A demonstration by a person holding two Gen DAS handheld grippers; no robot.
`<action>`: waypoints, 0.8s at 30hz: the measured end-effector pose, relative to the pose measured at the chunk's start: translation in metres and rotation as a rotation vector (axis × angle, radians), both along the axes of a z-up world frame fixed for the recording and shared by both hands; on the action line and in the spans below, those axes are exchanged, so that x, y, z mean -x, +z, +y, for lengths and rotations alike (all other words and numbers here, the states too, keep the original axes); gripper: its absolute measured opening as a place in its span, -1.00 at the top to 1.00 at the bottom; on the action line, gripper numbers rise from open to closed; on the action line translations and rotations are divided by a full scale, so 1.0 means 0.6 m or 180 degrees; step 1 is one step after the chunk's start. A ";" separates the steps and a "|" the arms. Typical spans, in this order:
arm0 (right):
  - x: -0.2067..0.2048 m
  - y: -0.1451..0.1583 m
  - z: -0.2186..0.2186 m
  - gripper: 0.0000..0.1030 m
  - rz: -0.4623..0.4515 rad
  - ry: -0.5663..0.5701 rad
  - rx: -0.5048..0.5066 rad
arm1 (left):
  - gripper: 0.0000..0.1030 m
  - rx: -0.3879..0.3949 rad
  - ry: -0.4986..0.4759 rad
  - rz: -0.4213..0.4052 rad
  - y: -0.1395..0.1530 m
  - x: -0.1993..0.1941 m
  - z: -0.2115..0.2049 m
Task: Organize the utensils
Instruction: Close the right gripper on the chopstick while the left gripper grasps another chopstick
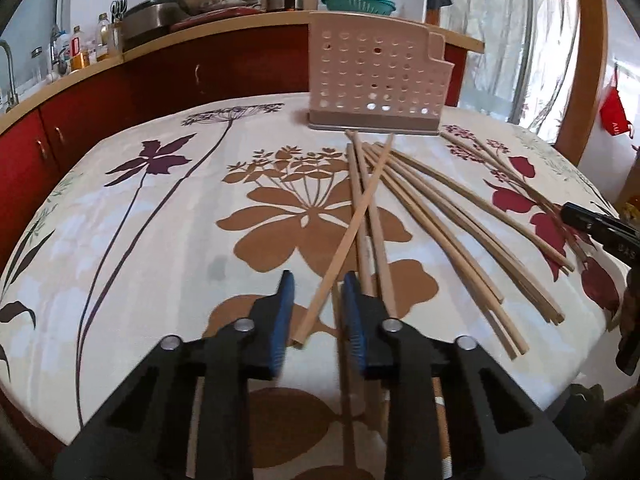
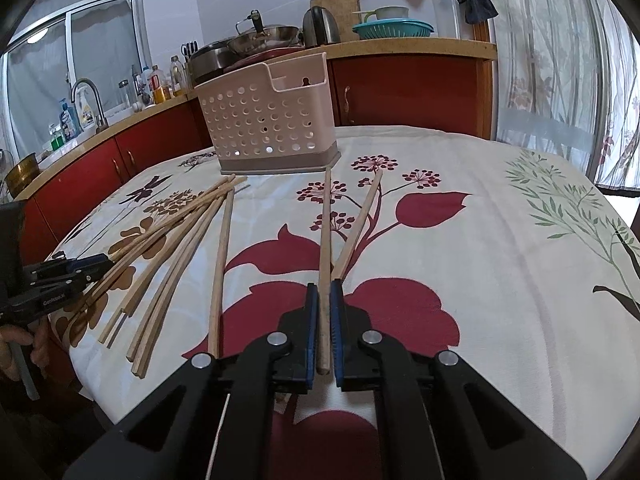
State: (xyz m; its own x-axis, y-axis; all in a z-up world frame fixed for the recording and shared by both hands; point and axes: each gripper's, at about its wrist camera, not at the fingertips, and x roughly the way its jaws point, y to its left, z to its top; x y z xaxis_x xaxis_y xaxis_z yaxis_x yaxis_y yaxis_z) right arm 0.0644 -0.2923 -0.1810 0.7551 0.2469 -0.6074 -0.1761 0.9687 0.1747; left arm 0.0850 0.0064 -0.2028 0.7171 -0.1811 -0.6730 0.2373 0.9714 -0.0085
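gripping one chopstick (image 2: 325,264), right gripper (image 2: 324,304) jaws clamped; left gripper (image 1: 316,292) jaws part-open, straddling another chopstick (image 1: 344,236), pads clear.

Pale wood chopsticks (image 1: 404,196); beige perforated holder (image 1: 372,76); cream tablecloth (image 1: 120,240), brown, purple, red flowers.

Red cabinets (image 2: 404,92) carry a wooden counter (image 2: 408,46); a window (image 2: 76,60) at left, pale curtains (image 2: 560,60) at right.

Right gripper (image 2: 324,300) clamps a chopstick (image 2: 325,240)

Its jaws pinch the stick's near end; loose chopsticks (image 2: 172,252) fan left on the table (image 2: 500,280), before the basket (image 2: 266,120).
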 end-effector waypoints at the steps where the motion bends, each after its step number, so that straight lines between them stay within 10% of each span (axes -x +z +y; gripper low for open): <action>1: 0.000 0.000 0.000 0.86 0.0003 -0.0001 -0.0006 | 0.57 -0.0002 -0.0013 -0.0013 -0.001 0.001 -0.002; 24: 0.021 0.031 0.003 0.86 -0.0243 -0.0079 -0.0005 | 0.88 0.0122 0.0033 -0.0224 0.029 0.024 0.001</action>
State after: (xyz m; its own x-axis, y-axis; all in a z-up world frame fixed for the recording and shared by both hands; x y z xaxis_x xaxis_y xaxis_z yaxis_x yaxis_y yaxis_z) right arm 0.0519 -0.2905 -0.1625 0.8051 0.2284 -0.5474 -0.1649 0.9727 0.1634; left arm 0.0707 0.0069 -0.1852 0.7644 -0.1981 -0.6135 0.2285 0.9731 -0.0295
